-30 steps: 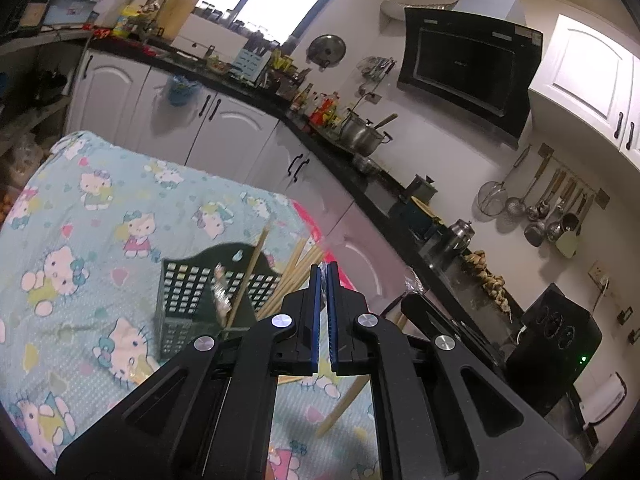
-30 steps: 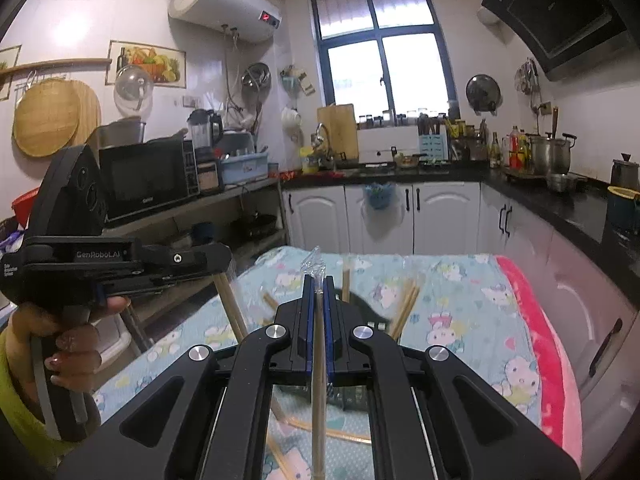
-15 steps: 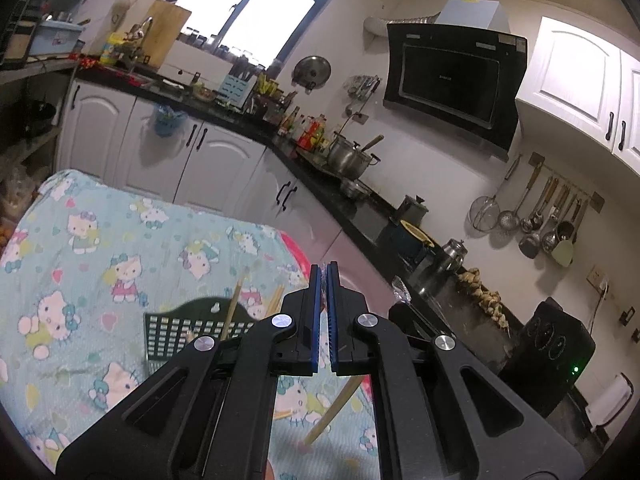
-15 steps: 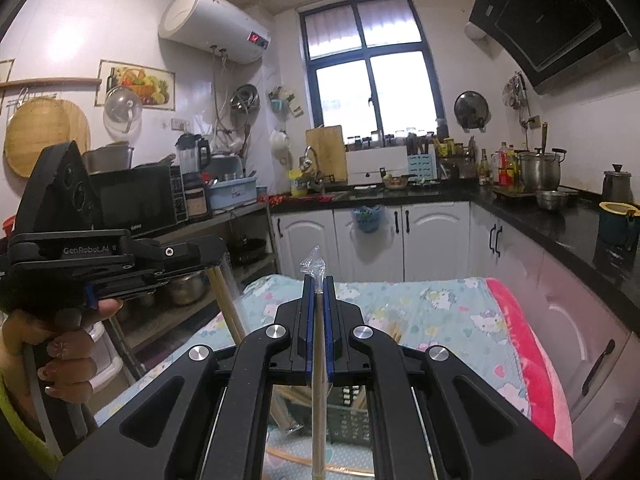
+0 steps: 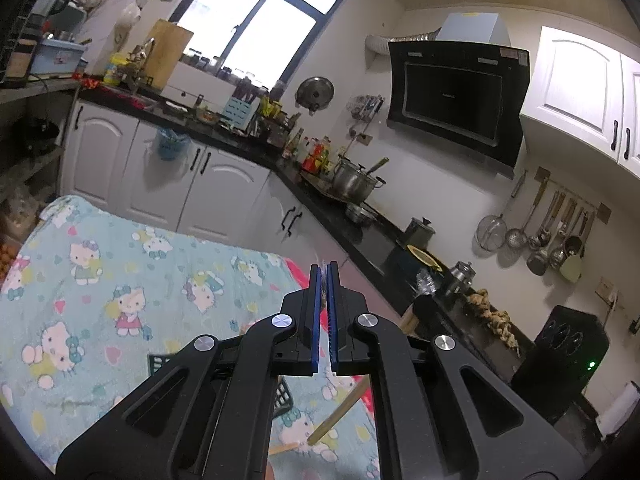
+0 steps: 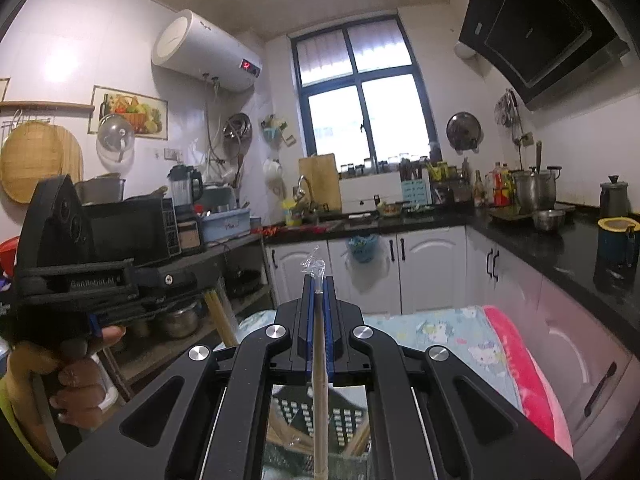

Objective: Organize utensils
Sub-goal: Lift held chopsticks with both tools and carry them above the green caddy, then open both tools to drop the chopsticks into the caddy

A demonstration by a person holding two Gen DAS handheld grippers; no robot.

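Far left in the right wrist view: hand (image 6: pixel 76 376) wrapped around the left gripper (image 6: pixel 96 322), raised beside a shelf with a microwave (image 6: pixel 132 232). Wooden chopstick (image 6: pixel 218 314) angled down from that gripper's blue-padded end. In the left wrist view, left gripper (image 5: pixel 324 268) with jaws nearly shut — only a thin slit between the blue pads; hard to tell what sits in the slit, though a chopstick (image 5: pixel 340 412) slants down beneath the fingers, tip above the Hello Kitty tablecloth (image 5: pixel 100 272). Corner of the dark green perforated utensil basket (image 5: pixel 160 360) peeking out at the left of the gripper body, standing on that cloth.

Centre of the right wrist view: right gripper (image 6: pixel 319 280) clamped on a wrapped chopstick (image 6: pixel 320 400), held upright along the fingers, crinkled clear wrapper tip (image 6: pixel 314 266) poking past the pads. Below, through the gripper frame, the basket (image 6: pixel 320 416) seen from above, with a few more chopsticks inside.

Further right: pink table edge (image 6: pixel 520 364), white cabinets (image 6: pixel 428 264), black counter — steel pot (image 6: pixel 536 188) and range hood (image 6: pixel 536 28) above.
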